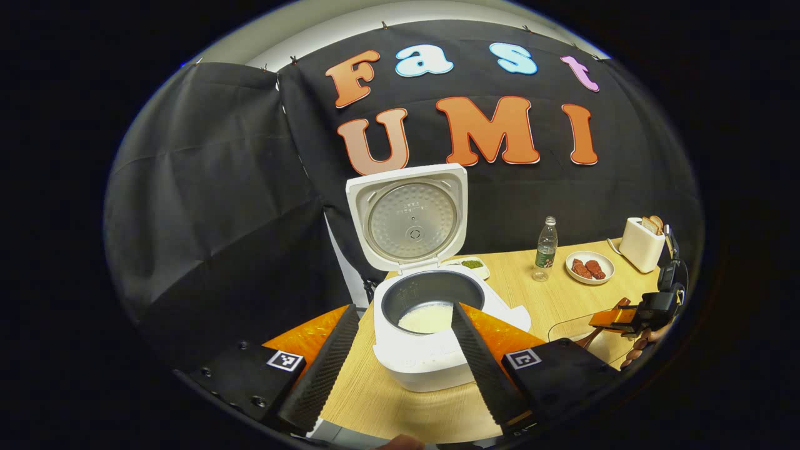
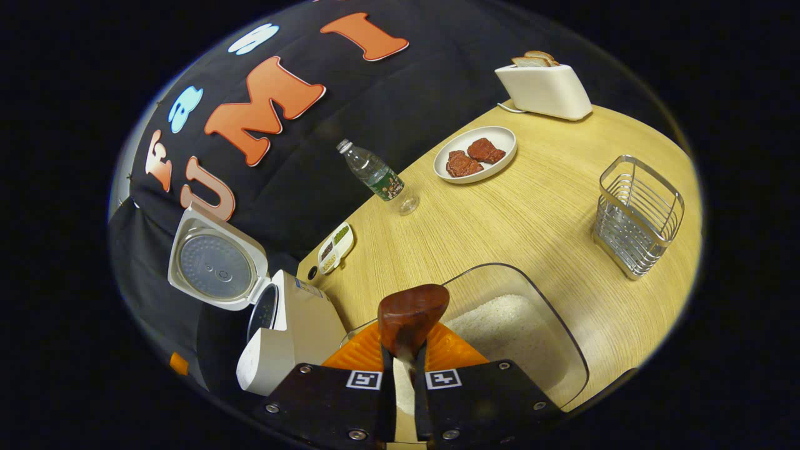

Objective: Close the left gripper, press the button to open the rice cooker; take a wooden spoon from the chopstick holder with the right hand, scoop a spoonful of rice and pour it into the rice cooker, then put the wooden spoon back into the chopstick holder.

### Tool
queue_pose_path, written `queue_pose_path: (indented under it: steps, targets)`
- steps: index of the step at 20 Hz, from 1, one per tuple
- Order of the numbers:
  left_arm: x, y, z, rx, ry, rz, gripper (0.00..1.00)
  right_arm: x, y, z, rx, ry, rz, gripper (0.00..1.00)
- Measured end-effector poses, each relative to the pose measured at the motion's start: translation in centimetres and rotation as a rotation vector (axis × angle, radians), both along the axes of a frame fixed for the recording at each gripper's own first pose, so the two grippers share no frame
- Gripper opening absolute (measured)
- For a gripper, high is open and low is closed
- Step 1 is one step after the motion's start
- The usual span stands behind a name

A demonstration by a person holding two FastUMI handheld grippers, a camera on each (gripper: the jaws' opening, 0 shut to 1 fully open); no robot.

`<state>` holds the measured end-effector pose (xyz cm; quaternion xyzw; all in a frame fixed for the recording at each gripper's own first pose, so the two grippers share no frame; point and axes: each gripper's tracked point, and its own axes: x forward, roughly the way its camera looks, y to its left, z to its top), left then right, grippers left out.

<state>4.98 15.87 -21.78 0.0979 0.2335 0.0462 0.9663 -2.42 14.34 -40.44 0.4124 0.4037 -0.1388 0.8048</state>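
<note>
right gripper [image 2: 403,369] pinches the wooden spoon [image 2: 411,319] over the rice tub [image 2: 562,325] | left gripper [image 1: 400,350] fingers spread | rice cooker [image 1: 431,312] open at 9 o'clock | a tilted spoon may spill rice

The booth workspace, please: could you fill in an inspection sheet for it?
Surface: light wooden table, dry.
Job's things: white rice cooker lid up, rice inside; clear rice container; wire chopstick holder without spoon; brown wooden spoon.
Clutter: plastic water bottle, plate of red meat, white toaster, small condiment tray.
Grippers: left gripper open; right gripper shut on spoon.
Cables: toaster cord.
Surroundings: black cloth wall.
</note>
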Motion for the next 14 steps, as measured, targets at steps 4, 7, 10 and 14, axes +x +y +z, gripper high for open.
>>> queue_pose_path:
  steps: [4, 7, 10, 14]
  targets:
    - [0.1, 0.1, -0.1, 0.008, 0.002, 0.005, 0.97, 0.5, 0.8, 0.0, 0.107, -0.007, -0.002, 0.11]
    - [0.0, -0.1, -0.2, 0.006, 0.005, 0.008, 1.0, 0.7, 1.1, -0.4, 0.196, -0.005, -0.007, 0.11]
    - [0.0, -0.3, -0.2, 0.016, 0.005, 0.005, 1.0, 0.3, 1.3, -0.7, 0.297, -0.005, -0.022, 0.11]
    - [0.0, -1.0, -0.2, 0.018, 0.011, 0.001, 1.0, 0.3, 0.3, -0.1, 0.398, -0.04, -0.053, 0.11]
